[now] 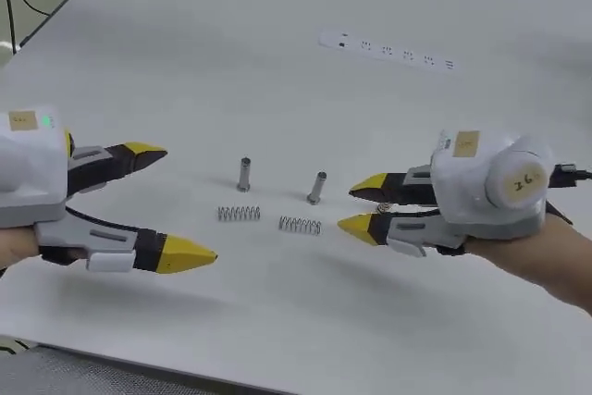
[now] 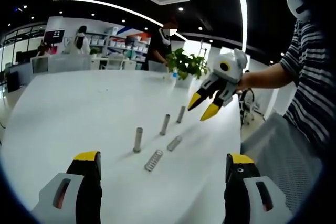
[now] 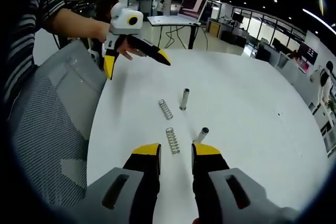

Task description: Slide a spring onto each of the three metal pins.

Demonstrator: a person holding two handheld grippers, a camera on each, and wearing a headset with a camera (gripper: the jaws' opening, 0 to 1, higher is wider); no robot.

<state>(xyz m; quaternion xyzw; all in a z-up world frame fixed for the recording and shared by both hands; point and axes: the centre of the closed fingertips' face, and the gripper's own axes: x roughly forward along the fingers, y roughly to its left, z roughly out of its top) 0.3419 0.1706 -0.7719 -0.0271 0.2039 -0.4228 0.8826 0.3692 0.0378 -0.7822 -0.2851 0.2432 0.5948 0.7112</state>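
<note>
Two metal pins (image 1: 244,174) (image 1: 317,187) stand upright on the white table (image 1: 277,71). Two springs (image 1: 239,214) (image 1: 300,225) lie flat just in front of them. A third pin (image 2: 181,114) stands under the tips of my right gripper (image 1: 351,207); in the head view a small bit of it shows between the jaws. The right gripper is open by a narrow gap, holding nothing I can see. My left gripper (image 1: 176,201) hovers wide open and empty left of the pins. The right gripper view shows two pins (image 3: 185,98) (image 3: 201,134) and both springs (image 3: 165,109) (image 3: 172,140).
A white power strip (image 1: 388,50) lies at the far side of the table. The table's near edge (image 1: 185,372) runs below the grippers. A grey mesh chair (image 3: 47,129) stands beside the table. People and a potted plant (image 2: 189,64) are in the background.
</note>
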